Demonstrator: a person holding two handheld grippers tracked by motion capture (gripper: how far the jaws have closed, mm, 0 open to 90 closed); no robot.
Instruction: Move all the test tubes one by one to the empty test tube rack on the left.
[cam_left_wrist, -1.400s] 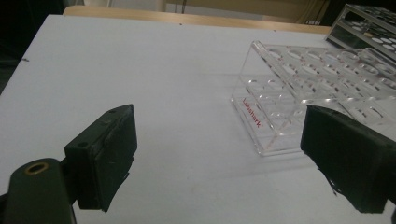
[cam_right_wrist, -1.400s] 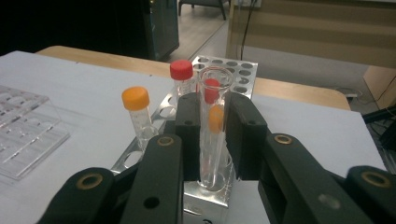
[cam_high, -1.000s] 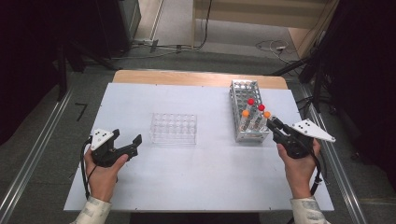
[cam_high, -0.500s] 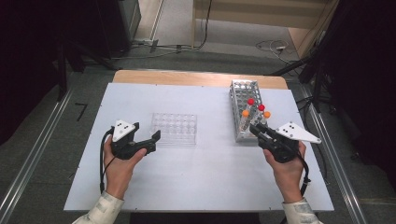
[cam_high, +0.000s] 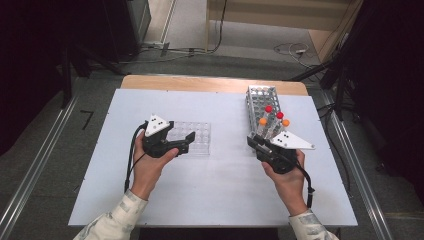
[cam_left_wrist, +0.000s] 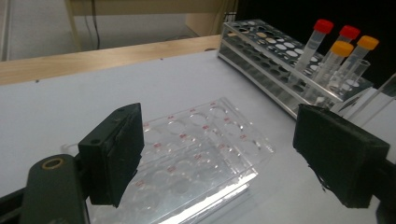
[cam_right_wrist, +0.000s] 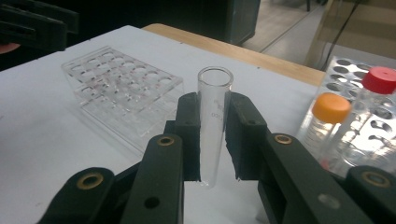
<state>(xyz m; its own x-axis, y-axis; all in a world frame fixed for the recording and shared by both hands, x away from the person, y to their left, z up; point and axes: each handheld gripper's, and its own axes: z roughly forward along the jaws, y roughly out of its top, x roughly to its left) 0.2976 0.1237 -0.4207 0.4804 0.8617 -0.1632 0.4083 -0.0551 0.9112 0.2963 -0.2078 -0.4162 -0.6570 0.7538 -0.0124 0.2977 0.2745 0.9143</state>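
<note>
The right gripper (cam_right_wrist: 212, 135) has its jaws clamped on a clear, uncapped glass tube (cam_right_wrist: 214, 121), which stands upright between the pads with its open mouth on top. In the high view this gripper (cam_high: 255, 142) sits at the near end of the metal rack (cam_high: 262, 97), just beside it. Close on its right in the right gripper view stand capped tubes in that rack: an orange-capped one (cam_right_wrist: 330, 108) nearest and a red-capped one (cam_right_wrist: 379, 79) behind it. To the left of the held tube lies the clear plastic well rack (cam_right_wrist: 121, 88), flat on the white table (cam_right_wrist: 42, 140), with bare table between the two.

The left gripper (cam_left_wrist: 219, 154) has its jaws spread wide with nothing between the pads; they frame the clear plastic well rack (cam_left_wrist: 196, 158), which lies below and just ahead of them. In the high view the left gripper (cam_high: 187, 142) hovers at the near left part of that rack. Beyond it, in the left gripper view, the metal rack (cam_left_wrist: 261, 51) carries two red-capped and two orange-capped tubes at its near end.
</note>
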